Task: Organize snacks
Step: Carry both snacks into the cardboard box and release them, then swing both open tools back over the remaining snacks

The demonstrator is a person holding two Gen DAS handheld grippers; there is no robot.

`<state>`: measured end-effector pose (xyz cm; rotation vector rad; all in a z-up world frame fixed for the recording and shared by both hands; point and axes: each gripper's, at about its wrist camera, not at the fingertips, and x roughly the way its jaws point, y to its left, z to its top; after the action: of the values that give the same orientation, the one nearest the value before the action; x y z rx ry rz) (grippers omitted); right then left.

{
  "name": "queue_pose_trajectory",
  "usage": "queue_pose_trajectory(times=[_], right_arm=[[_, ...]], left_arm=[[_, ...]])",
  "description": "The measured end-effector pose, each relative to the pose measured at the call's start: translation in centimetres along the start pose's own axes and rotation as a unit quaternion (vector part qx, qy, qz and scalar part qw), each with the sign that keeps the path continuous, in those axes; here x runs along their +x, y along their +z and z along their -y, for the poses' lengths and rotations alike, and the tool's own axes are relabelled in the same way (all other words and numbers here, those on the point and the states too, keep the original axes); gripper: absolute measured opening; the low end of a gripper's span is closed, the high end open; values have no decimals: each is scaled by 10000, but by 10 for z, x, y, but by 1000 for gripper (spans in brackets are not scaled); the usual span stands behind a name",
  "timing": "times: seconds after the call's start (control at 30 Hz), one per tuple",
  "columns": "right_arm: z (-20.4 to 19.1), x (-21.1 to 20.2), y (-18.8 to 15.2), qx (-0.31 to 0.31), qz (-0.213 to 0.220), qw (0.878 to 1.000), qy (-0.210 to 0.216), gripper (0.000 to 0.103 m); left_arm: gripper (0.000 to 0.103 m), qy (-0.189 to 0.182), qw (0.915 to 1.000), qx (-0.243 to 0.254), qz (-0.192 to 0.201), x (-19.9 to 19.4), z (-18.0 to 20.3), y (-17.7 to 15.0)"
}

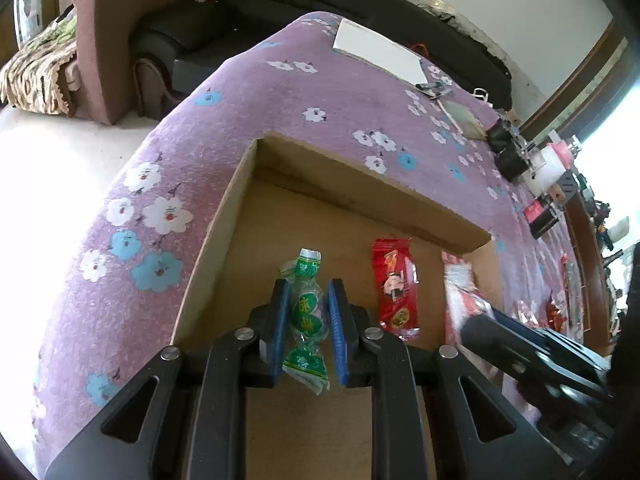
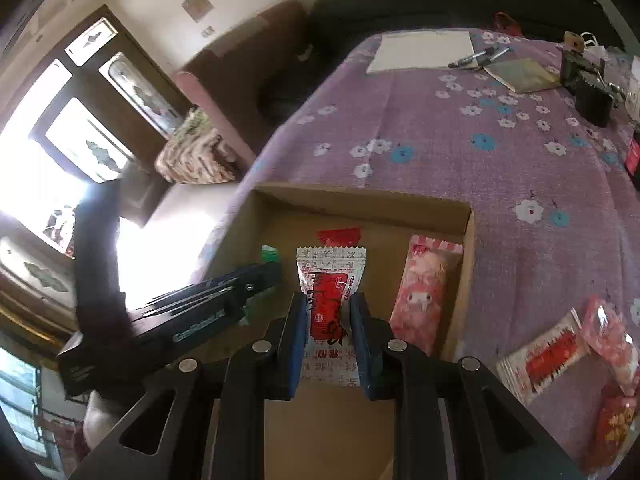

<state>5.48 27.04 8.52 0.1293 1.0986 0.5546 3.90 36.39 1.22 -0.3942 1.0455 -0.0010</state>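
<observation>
Blue-padded jaws of the left gripper (image 1: 308,312) are clamped on a green candy (image 1: 306,316) in a twisted transparent wrapper, gripping it across its middle (both twisted ends stick out past the pads). The candy hangs above the floor of an open cardboard box (image 1: 240,184) that sits on a purple floral tablecloth (image 1: 248,100).

On the box floor, to the right of the green candy in the left wrist view, a red snack packet (image 1: 394,288) lies flat. Further right, a pink snack packet (image 2: 426,292) lies against the box's side wall.

The right gripper (image 2: 330,316) is likewise pressed shut on a white-and-red snack packet (image 2: 330,276), pinching it at its lower half, so that the upper edge points away from the camera. This packet is held over the box interior, between the green candy and the pink packet. The left gripper's body appears at the left of the right wrist view, close beside the right one.

Outside the box, on the cloth at the right, three more loose snack packets (image 2: 548,356) lie in a group. Further back on the cloth are a white sheet (image 2: 424,50), a pen (image 2: 478,56) and a small notebook (image 2: 520,74).
</observation>
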Motion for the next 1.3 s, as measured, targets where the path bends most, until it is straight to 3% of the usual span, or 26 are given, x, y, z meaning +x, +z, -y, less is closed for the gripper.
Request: queue_pose_trajectory(times=[0.13,0.2,0.3,0.33,0.4,0.5,0.6,0.7,0.93,1.13,1.3], right_arm=[[5,5,2,99,75,9996,-254,25],[8,7,4,130,112,9994,-308,29],[11,8,7,121,159,9994,-288,30],[12,7,8,134,181,9994,-248,35],[15,-2,8,219,261,9993,-158,41],[24,-27,3,308,403,9987,-7,43],[39,-59,-11,310,577,9979,-2,45],[63,-96,-40,369,746,9965,-33,47],[114,-189,-111,529,1149,9918,-153,48],[157,-293,-169,590,1676,9813,-738,55],[180,-393,-202,806,2258,9650,-1058,55]], left_arm=[[19,3,10000,31,88,-3,2,0],[25,-65,9999,-56,107,-5,0,0],[28,-90,9997,-164,161,-16,-2,-5],[28,-67,9997,-161,176,-19,-2,-7],[28,-42,9996,-174,233,-31,0,-12],[28,-91,9993,-161,338,-55,8,-25],[30,-370,9984,-64,421,-83,24,-46],[51,-708,9959,157,547,-110,48,-69],[52,-1068,9849,1097,809,-165,122,-110],[52,-1227,9772,1347,1091,-210,147,-136],[52,-1239,9658,1630,1591,-263,156,-154]])
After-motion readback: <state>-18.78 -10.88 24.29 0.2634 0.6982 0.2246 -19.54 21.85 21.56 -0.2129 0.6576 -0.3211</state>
